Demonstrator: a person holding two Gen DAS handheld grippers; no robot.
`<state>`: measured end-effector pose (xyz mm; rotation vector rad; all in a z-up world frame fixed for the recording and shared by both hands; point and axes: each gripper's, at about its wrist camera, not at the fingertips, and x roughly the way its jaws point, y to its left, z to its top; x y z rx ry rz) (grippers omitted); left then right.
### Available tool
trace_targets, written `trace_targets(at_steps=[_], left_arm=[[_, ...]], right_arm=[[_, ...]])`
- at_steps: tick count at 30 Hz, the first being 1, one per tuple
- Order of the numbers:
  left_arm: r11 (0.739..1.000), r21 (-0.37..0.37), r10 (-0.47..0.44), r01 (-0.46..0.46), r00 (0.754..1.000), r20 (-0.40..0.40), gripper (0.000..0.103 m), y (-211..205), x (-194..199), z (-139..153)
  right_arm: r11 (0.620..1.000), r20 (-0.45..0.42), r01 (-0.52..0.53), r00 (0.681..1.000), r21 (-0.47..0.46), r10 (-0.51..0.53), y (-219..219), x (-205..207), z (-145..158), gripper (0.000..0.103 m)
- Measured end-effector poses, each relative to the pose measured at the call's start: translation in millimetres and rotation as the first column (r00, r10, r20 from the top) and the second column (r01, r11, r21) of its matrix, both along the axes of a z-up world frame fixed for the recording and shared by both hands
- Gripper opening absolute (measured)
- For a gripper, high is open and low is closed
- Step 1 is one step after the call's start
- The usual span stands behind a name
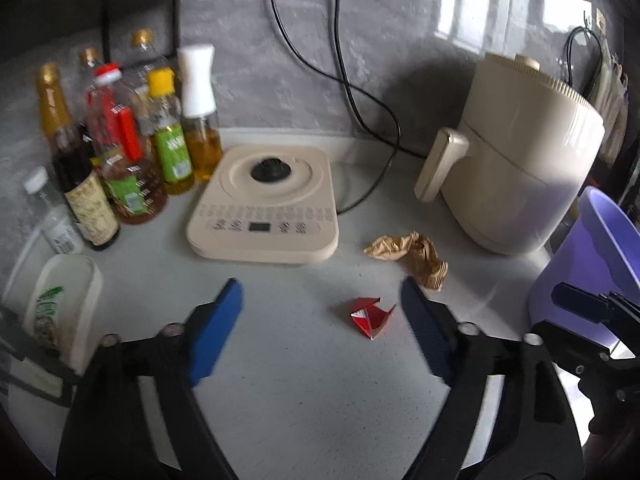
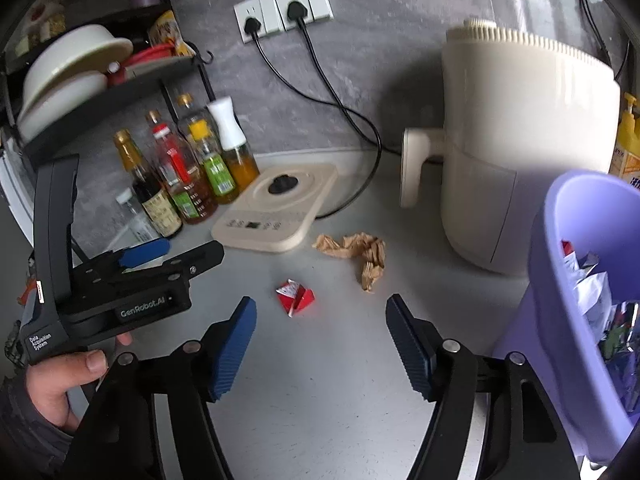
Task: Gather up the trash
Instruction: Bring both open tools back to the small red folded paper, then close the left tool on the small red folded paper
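From the left wrist, the left gripper (image 1: 322,308) hangs wide open and empty above the counter (image 1: 304,392), a red wrapper (image 1: 371,317) just inside its right finger, crumpled brown paper (image 1: 412,254) beyond. From the right wrist, the right gripper (image 2: 320,332) gapes empty too (2 scraps ahead); the purple bin (image 2: 560,280) stands at the counter's right edge.

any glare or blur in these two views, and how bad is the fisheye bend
Left wrist view: window glare streaks the glossy wall, the bottles look motion-smeared, and the frame edges curve and darken. Right wrist view: sharper at the red wrapper, the air fryer casts a soft shadow on the wall, and the purple bin bulges at the edge.
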<state>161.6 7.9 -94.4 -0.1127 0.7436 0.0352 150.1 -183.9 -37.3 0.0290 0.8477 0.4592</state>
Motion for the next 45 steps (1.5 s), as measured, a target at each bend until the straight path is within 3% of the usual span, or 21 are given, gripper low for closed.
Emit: trace_targets(at_steps=[19,22,24,25,36,45], left_arm=[[0.99,-0.074,-0.128,0.119,0.984,-0.127,0.048,-27,47,-60],[0.991,-0.077,-0.122,0.111,0.981,-0.148,0.031,-27,54,-69],[0.992,-0.075,-0.111,0.1,0.981,-0.158,0.008,-25,57,-72],[0.993,-0.071,-0.105,0.095,0.982,-0.155,0.005,-25,57,-72],[0.998,-0.052,-0.026,0.021,0.996,-0.086,0.004,2,50,-49],[0.996,-0.05,0.069,-0.072,0.996,-0.064,0.004,31,49,-43]], right_arm=[[0.995,-0.065,0.075,0.995,-0.066,-0.079,-7,7,-28,0.065],[0.994,-0.068,0.077,0.994,-0.077,-0.083,-8,6,-29,0.065],[0.994,-0.069,0.076,0.994,-0.082,-0.082,-6,7,-31,0.065],[0.994,-0.069,0.075,0.994,-0.083,-0.081,-6,8,-31,0.064],[0.997,-0.074,0.027,0.997,-0.079,-0.032,16,32,-40,0.063],[0.995,-0.096,0.008,0.995,-0.098,-0.017,35,63,-53,0.054]])
